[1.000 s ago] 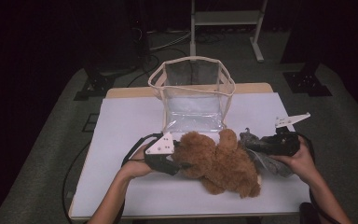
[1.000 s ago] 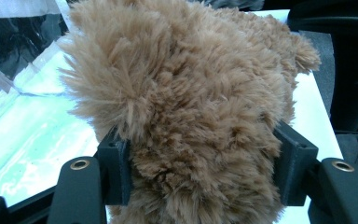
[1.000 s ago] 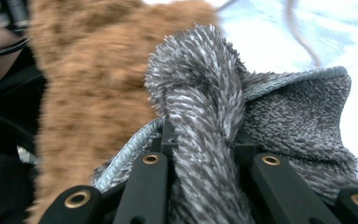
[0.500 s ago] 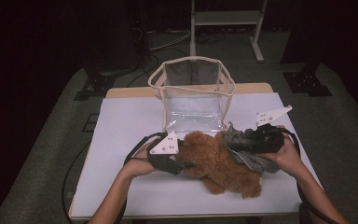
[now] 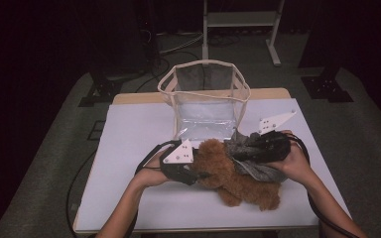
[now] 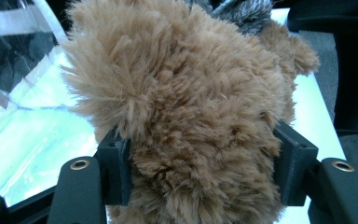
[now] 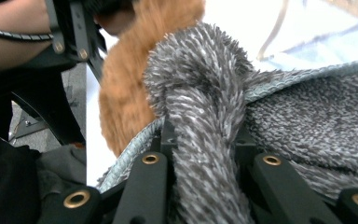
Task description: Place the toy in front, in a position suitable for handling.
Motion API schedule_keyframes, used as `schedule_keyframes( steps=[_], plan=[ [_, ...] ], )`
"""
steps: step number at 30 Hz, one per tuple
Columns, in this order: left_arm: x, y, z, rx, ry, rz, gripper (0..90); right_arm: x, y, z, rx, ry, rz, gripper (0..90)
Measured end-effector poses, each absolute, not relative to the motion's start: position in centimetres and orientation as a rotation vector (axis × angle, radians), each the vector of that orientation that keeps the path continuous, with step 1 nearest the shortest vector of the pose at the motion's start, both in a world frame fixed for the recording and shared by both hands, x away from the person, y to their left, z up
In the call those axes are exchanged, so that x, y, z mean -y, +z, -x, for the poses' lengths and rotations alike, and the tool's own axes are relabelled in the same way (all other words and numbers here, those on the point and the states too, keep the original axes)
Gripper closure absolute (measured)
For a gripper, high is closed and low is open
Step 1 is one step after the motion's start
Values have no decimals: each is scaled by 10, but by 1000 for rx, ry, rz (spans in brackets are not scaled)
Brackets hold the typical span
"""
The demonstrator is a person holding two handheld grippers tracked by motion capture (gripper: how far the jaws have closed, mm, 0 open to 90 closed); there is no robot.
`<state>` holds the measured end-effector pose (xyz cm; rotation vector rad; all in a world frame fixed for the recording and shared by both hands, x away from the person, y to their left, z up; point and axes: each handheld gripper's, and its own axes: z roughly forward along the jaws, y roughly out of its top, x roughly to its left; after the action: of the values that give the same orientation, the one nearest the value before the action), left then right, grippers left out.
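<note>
Left tongs (image 5: 194, 174): jaws set part open and pressed into either flank of the brown plush toy (image 5: 238, 173), as the left gripper view confirms, with fur bulging between the pads (image 6: 294, 163). The grip appears meant to steady the toy on the desk (image 5: 129, 144) while the other hand works.

Right tongs (image 5: 238, 150): closed tight on a fold of the grey shaggy cloth (image 5: 258, 166); in the right gripper view the pile (image 7: 205, 116) is pinched narrow between the jaws. The cloth is draped over the toy's far side, so the hold looks intended to draw it across or off the toy; which of the two cannot be determined.

Position: the toy lies near the front edge of the desk, right of centre, lengthwise between the two tongs. The cloth rests against and partly upon it. A clear open-topped bag (image 5: 206, 99) stands upright just behind both, toward the back edge, mouth unobstructed, a probable destination.
</note>
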<state>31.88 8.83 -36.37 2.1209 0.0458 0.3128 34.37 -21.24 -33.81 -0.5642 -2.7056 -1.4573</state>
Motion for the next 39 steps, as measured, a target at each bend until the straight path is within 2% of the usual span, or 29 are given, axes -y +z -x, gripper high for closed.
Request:
schedule_keyframes(
  steps=[4,15,22,25,30,39],
  plan=[
    [-91,-368,-321,-77,286,-2101,362,225,-355,-342,2670,-1448,616,735],
    [-96,-373,-322,-99,272,-2085,362,251,-364,-330,2641,-1461,670,735],
    [-94,-372,-324,-95,266,-2078,360,232,-342,-333,2676,-1543,605,730],
    [-97,-375,-325,-103,263,-2087,359,221,-350,-336,2723,-1470,589,729],
    [-100,-382,-326,-142,237,-2064,360,226,-364,-336,2661,-1480,628,729],
    [-101,-377,-324,-124,258,-2053,375,215,-352,-340,2715,-1424,582,728]
  ],
)
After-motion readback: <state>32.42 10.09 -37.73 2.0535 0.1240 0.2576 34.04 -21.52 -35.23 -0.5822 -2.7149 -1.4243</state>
